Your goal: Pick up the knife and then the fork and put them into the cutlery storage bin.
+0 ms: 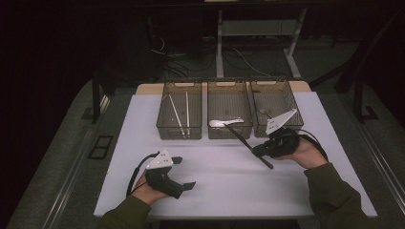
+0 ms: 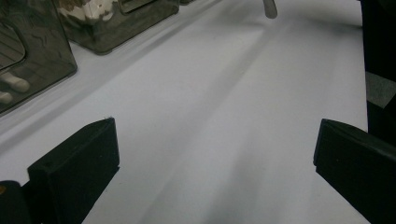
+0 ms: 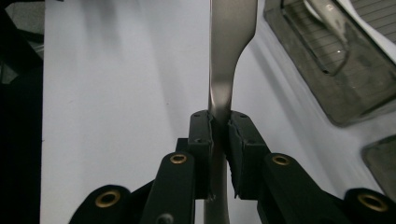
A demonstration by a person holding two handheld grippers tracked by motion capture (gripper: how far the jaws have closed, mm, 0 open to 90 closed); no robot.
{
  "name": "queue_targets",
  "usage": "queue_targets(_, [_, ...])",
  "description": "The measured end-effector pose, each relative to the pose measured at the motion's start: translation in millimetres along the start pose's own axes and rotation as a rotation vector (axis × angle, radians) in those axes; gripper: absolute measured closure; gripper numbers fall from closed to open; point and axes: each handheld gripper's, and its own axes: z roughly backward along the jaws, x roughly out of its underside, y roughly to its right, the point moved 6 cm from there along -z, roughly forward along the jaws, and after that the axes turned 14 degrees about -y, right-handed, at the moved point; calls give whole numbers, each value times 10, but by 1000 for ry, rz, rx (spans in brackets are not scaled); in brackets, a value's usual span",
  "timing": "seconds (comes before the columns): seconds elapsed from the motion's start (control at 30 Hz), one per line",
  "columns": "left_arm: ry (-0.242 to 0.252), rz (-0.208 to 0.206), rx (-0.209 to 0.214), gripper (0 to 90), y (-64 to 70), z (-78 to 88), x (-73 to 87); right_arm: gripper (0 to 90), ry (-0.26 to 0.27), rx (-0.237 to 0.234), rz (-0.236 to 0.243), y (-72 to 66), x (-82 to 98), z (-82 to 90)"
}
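Observation:
A long metal utensil (image 1: 237,136) with a flat handle (image 3: 232,37) is clamped between the jaws of my right gripper (image 1: 258,150). It slants up and left toward the front wall of the middle bin (image 1: 229,132). In the right gripper view, my right gripper (image 3: 219,123) presses its pads on the utensil's narrow neck. My left gripper (image 1: 185,172) rests low over the white table (image 1: 224,191) at the front left. Its jaws stand wide apart with nothing between them. In the left gripper view, my left gripper (image 2: 215,126) has bare table between its fingers.
Three clear bins stand in a row at the back of the table. The left bin (image 1: 165,129) holds chopsticks (image 1: 177,117), the middle one a white spoon (image 1: 223,123), the right bin (image 1: 297,125) a metal spoon (image 1: 264,113). Dark floor, cables and desk legs lie beyond.

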Motion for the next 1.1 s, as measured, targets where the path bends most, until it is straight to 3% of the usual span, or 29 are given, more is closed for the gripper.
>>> queue_targets(0.3, [4, 3, -1, 0, -1, 6, -2, 802, 75, 26, -77, 74, 13, 139])
queue_targets(0.5, [2, 3, -2, 0, -4, 1, -2, 802, 109, 93, -135, 218, 37, 361])
queue_targets(0.7, [2, 7, -2, 0, -6, 0, 0, 801, 151, 188, -237, 486, 28, 650])
queue_targets(0.9, [4, 11, 0, 0, -11, -2, 2, 801, 190, 248, -337, 792, -31, 908])
queue_targets(1.1, [2, 2, 1, 0, -6, 0, 0, 801, 205, 319, -416, 1157, -90, 1020])
